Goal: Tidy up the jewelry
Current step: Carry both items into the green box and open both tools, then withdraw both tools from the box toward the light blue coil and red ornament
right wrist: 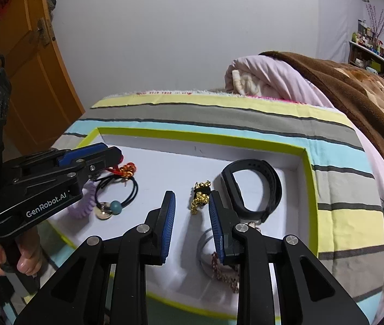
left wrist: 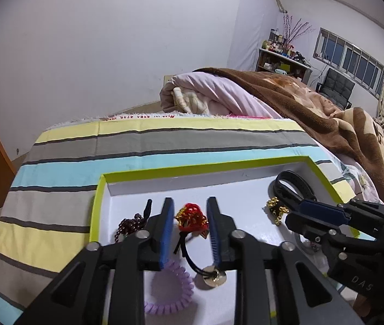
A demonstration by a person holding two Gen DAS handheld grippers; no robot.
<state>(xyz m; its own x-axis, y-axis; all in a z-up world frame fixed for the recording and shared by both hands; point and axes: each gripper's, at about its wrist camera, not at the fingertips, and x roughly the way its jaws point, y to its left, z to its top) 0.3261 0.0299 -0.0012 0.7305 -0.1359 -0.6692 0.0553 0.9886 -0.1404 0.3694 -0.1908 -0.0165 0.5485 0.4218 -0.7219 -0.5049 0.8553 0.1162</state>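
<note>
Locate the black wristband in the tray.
The black wristband lies in the tray's far right corner in the right wrist view, just right of the gold charm.

Each camera sits on a gripper, looking forward and down, close to the tray [left wrist: 105, 178] [right wrist: 303, 162]. Both see the tray and bed [left wrist: 164, 140] [right wrist: 219, 113].

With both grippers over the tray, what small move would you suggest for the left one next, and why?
Probably lift the left gripper straight up and clear. Its jaws stand open either side of the red and gold charm, with a gap showing at each pad, and the charm appears to lie on the floor of the green-rimmed tray. It looks set down, so backing away without snagging its black cord seems sensible.
</note>
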